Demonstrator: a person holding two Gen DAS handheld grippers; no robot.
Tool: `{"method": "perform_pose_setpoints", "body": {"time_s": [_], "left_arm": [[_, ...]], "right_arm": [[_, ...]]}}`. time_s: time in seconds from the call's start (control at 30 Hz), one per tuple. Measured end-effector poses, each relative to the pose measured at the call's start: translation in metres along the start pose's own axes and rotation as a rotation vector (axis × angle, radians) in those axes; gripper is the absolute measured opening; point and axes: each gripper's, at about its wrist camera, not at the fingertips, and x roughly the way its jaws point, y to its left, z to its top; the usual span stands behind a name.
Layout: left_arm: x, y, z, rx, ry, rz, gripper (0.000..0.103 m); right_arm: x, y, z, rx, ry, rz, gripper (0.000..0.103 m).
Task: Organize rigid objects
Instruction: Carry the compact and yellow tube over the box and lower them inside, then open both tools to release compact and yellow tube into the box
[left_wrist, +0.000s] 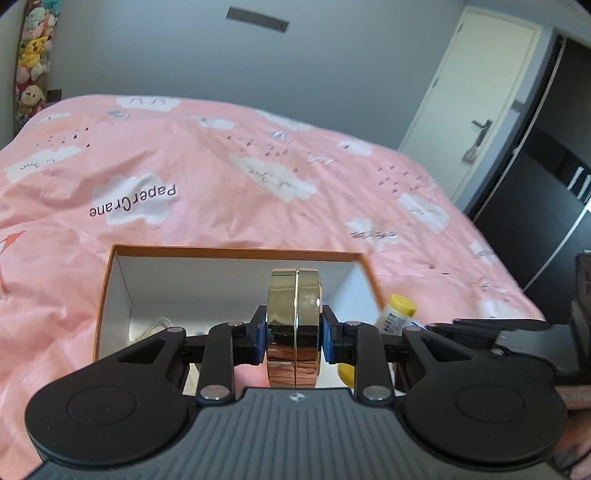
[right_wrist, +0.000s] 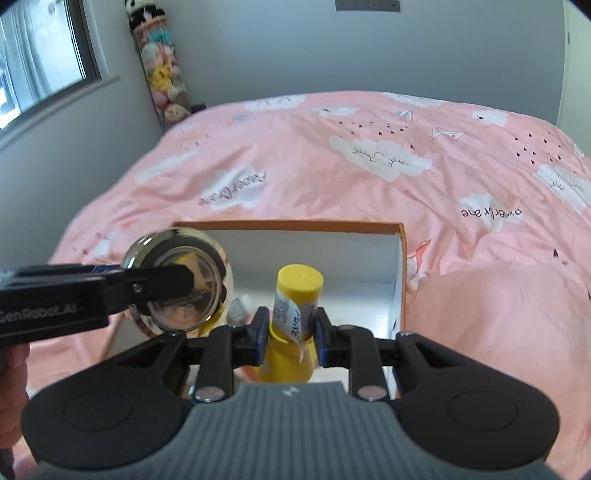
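Both hand-held grippers grasp cargo: left hand-held gripper (left_wrist: 294, 328) the gold disc (left_wrist: 294, 314), right hand-held gripper (right_wrist: 289, 328) the upright yellow bottle (right_wrist: 295, 306); I judge the box (right_wrist: 400, 280) on the bed (right_wrist: 369, 166) lies directly ahead, below both.

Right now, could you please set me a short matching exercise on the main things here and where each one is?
Things:
1. gold round case
2. yellow bottle
3. open box
4. plush toys

Places:
A. on the pink bedspread
B. in the right gripper
C. stacked in the room's corner
D. in the left gripper

Pairs: 1-D, 2-B, 3-A, 4-C
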Motion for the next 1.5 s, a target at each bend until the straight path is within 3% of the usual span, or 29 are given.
{"method": "perform_pose_setpoints", "body": {"time_s": [0.23,0.77,0.97,1.27,1.37,1.5], "left_arm": [[0.076,0.033,0.008,-0.017,0.123,0.077,0.031],[0.134,0.056,0.011,-0.093,0.198,0.063,0.031],[0.140,0.056,0.012,-0.098,0.215,0.070,0.031],[0.129,0.062,0.016,-0.194,0.203,0.031,0.035],[0.121,0.060,0.021,-0.190,0.181,0.049,0.037],[0.103,0.052,0.027,-0.154,0.142,0.065,0.045]], "right_arm": [[0.071,-0.009,0.015,-0.014,0.078,-0.040,0.024],[0.162,-0.020,0.029,-0.033,0.128,-0.113,0.024],[0.167,-0.023,0.028,-0.042,0.135,-0.127,0.024],[0.148,-0.018,0.025,-0.063,0.098,-0.127,0.038],[0.138,-0.017,0.025,-0.073,0.077,-0.129,0.040],[0.124,-0.017,0.026,-0.079,0.049,-0.137,0.056]]}}
